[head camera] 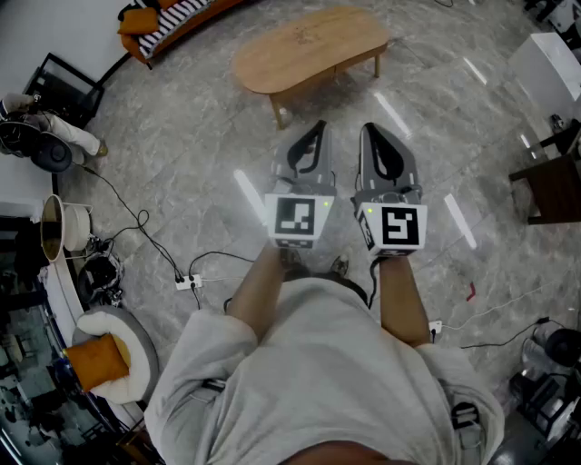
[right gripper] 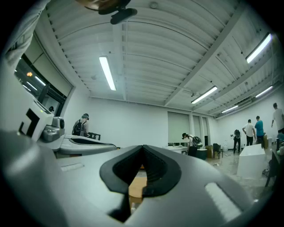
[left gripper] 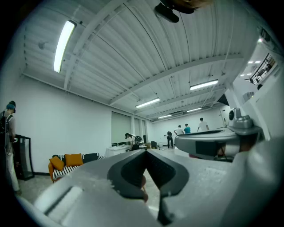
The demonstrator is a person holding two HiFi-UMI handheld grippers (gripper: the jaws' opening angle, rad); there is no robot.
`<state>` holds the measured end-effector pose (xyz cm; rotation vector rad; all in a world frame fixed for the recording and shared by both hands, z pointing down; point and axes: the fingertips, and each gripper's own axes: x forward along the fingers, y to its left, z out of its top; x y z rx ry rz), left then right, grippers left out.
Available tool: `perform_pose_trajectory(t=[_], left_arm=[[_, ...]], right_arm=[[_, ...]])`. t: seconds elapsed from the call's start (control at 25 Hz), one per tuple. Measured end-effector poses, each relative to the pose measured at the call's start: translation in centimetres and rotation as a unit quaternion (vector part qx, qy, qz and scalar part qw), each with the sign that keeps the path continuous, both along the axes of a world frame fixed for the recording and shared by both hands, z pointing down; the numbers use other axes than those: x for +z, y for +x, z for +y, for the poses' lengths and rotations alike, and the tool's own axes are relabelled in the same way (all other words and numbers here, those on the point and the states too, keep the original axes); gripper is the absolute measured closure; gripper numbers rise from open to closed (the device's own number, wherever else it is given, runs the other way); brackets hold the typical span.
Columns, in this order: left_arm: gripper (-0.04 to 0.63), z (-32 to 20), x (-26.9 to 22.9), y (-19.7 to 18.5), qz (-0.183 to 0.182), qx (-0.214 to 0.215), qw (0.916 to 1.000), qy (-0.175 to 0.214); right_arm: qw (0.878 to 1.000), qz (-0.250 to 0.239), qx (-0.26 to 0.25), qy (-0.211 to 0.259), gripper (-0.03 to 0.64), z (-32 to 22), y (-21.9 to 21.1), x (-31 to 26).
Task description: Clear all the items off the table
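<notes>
Short of the table (head camera: 309, 45), left hand-held gripper (head camera: 318, 127) and right hand-held gripper (head camera: 368, 130) sit closed, empty; sofa (head camera: 177, 16) cut off.

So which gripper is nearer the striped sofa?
Left. The sofa lies ahead and left of the left gripper; the right gripper sits beyond it, farther right.

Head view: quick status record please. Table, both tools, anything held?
table: oval wooden table ahead on the floor, no items visible on its top
left tool: jaws together, nothing between them
right tool: jaws together, nothing between them
position: both tools side by side above the floor, short of the table
</notes>
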<state>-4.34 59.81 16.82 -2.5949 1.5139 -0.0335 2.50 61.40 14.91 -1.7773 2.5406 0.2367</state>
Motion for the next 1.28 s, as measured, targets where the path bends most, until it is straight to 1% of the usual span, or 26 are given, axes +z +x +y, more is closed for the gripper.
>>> perform_pose_trajectory(t=[0.16, 0.36, 0.48, 0.64, 0.8, 0.88, 1.04, 1.16, 1.28], left_arm=[[0.575, -0.1, 0.4, -0.1, 0.003, -0.001, 1.0000, -0.004], [0.575, -0.1, 0.6, 0.1, 0.001, -0.003, 0.9999, -0.010], [0.575, -0.4, 0.7, 0.1, 0.004, -0.012, 0.9998, -0.016], [0.575, -0.1, 1.2, -0.1, 0.013, -0.027, 0.9994, -0.019], [0.575, -0.3, 2.6, 0.2, 0.007, -0.040, 0.9988, -0.025], [0.575, -1.0, 3.1, -0.1, 0.004, -0.042, 0.9986, -0.031], [0.575, -3.5, 4.1, -1.5, 0.011, -0.046, 0.9979, -0.044], [0.575, -6.4, 5.4, -1.9, 0.013, -0.042, 0.9979, -0.048], [0.575, -10.5, 6.1, -1.7, 0.018, -0.029, 0.9981, -0.051]], right_arm=[[1.000, -0.009, -0.002, -0.004, 0.611, -0.2, -0.1, 0.2], [1.000, -0.017, -0.008, 0.011, 0.611, 0.0, 0.5, -0.1], [0.999, -0.031, -0.014, 0.012, 0.611, -0.1, 1.4, -0.1], [0.999, -0.036, -0.019, 0.011, 0.611, 0.1, 2.1, 0.5], [0.999, -0.046, -0.026, 0.008, 0.611, -0.4, 2.6, 1.6], [0.998, -0.050, -0.024, 0.000, 0.611, -1.2, 2.8, 2.2], [0.998, -0.051, -0.019, -0.015, 0.611, -3.9, 2.1, 3.3], [0.999, -0.047, -0.016, -0.021, 0.611, -6.8, 1.5, 4.3], [0.999, -0.037, -0.013, -0.012, 0.611, -10.4, 1.1, 3.9]])
